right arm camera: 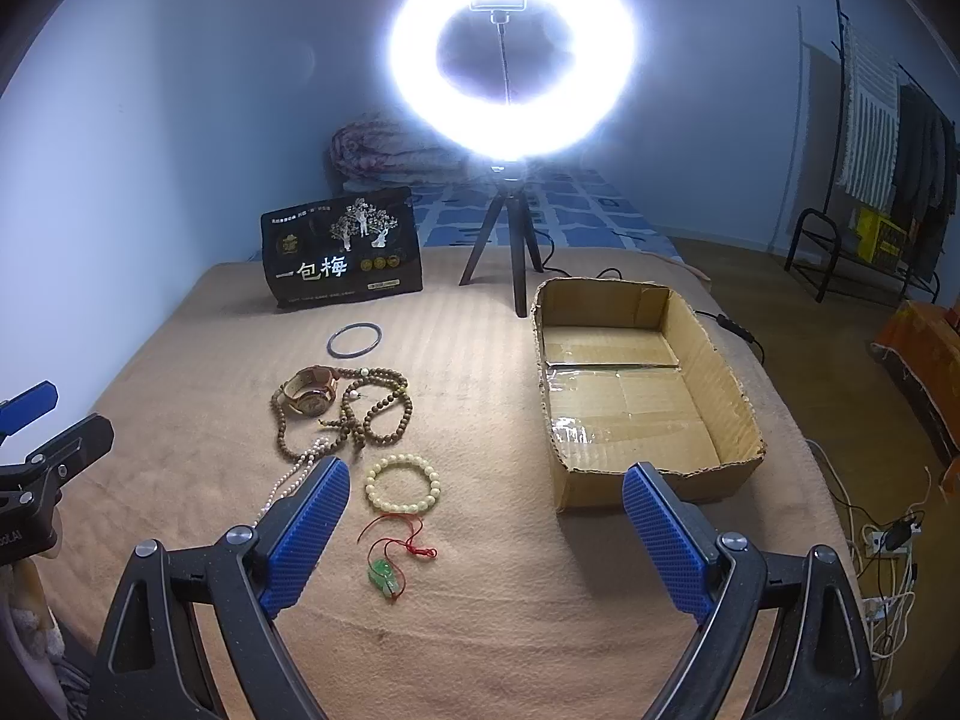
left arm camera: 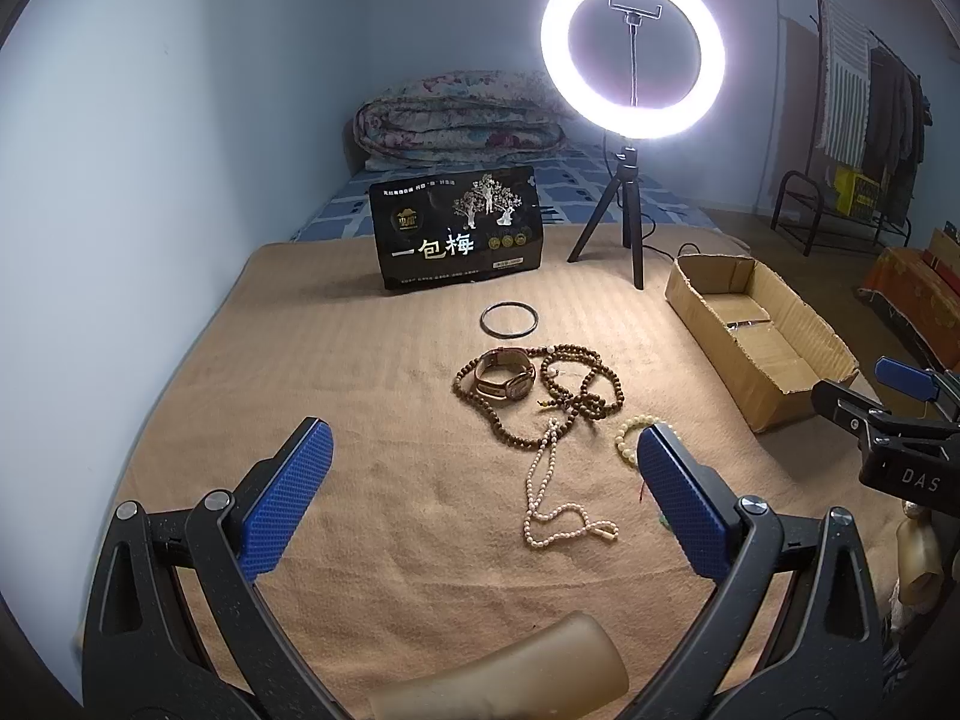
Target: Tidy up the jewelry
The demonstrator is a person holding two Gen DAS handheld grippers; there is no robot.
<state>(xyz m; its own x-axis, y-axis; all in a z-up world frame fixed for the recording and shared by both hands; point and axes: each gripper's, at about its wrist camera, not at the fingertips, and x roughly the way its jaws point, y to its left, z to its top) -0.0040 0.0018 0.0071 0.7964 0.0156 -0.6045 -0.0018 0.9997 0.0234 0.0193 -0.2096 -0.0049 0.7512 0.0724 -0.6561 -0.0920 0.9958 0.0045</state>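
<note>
Both the left gripper (left arm camera: 483, 447) and the right gripper (right arm camera: 486, 483) hover with blue fingers (right arm camera: 309, 531) spread wide, holding nothing. Ahead on the tan blanket (right arm camera: 480, 630) lie the jewelry pieces: pearl necklace (left arm camera: 540, 498), cream bead bracelet (right arm camera: 402, 483), jade pendant (right arm camera: 384, 579), wristwatch (left arm camera: 504, 381) touching brown prayer beads (left arm camera: 570, 387), and dark bangle (left arm camera: 509, 319). The cardboard box (right arm camera: 708, 360) sits empty to their right.
</note>
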